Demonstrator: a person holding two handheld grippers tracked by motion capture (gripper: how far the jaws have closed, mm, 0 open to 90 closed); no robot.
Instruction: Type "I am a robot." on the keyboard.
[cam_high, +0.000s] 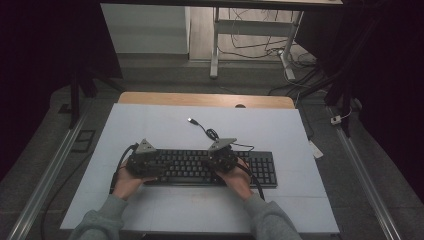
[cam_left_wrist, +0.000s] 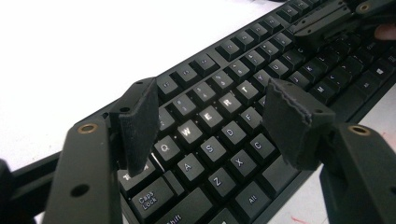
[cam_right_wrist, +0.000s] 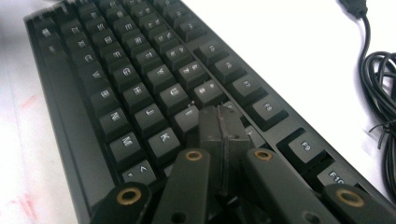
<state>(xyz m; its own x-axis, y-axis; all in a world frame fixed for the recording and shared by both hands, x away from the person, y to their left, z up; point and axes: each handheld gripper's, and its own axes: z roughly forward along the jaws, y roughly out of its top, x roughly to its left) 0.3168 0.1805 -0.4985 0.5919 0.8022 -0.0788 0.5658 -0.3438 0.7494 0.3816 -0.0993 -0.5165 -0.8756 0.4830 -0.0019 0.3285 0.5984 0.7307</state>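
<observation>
High view: fixed above the person's edge of the table (cam_high: 150, 125), facing forward and down; the keyboard (cam_high: 260, 167) sits at lower centre, floor and desk legs beyond at the top of the frame.

Left gripper view: mounted on the left gripper (cam_left_wrist: 212, 121), close over the keyboard (cam_left_wrist: 233, 135), looking along it from the Caps Lock corner at lower left toward the upper right.

Right gripper view: mounted on the right gripper (cam_right_wrist: 223, 128), very near the keyboard (cam_right_wrist: 130, 93), looking toward the upper left.

Shared: both gripper views cover the letter keys; all three show the keyboard.
</observation>
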